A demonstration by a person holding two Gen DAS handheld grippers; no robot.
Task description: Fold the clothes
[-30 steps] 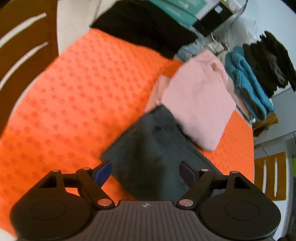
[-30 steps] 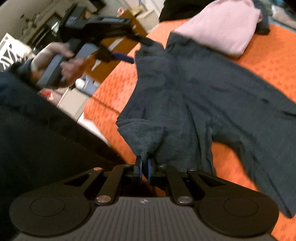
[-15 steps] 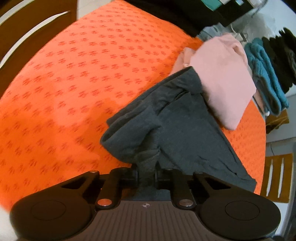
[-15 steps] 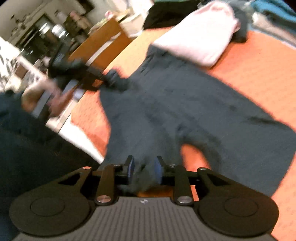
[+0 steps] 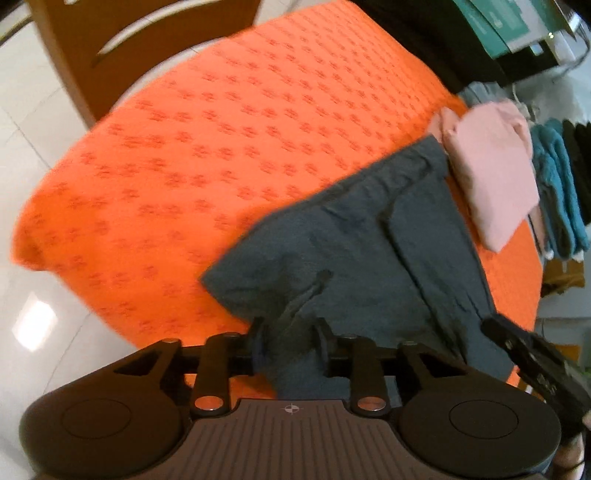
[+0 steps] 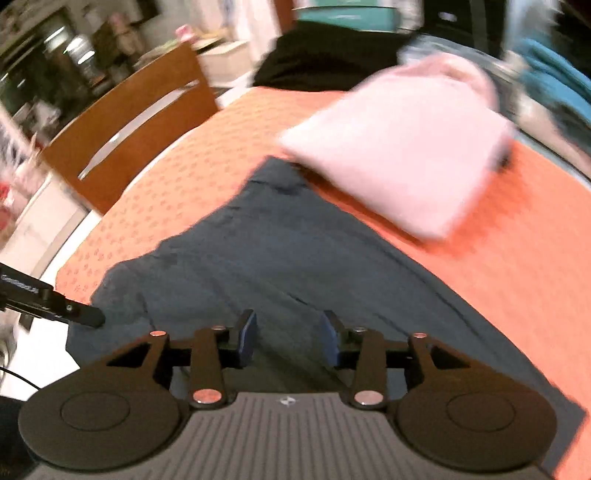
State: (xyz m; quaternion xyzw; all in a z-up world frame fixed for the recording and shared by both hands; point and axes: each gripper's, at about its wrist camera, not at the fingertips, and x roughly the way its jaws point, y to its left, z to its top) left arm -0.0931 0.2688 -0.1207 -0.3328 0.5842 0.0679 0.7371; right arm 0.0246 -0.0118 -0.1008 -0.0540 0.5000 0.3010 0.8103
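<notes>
Right tongs (image 6: 288,338) now spread, having let go of the grey garment (image 6: 280,258) they pinched a second ago; left tongs (image 5: 290,341) have eased slightly apart but cloth is still bunched between them, so grip is uncertain. Garment lies spread centre-frame on the orange surface (image 5: 207,147), touching the folded pink garment (image 6: 402,155) upper right. Likely laid flat, ready for first fold. No readable writing; teal box (image 5: 491,22) print is blurred.

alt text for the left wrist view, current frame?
The left gripper has dark grey fabric of a garment between its parted fingers, spread on an orange patterned tablecloth. A folded pink garment lies just beyond it; the right gripper enters at lower right.
</notes>
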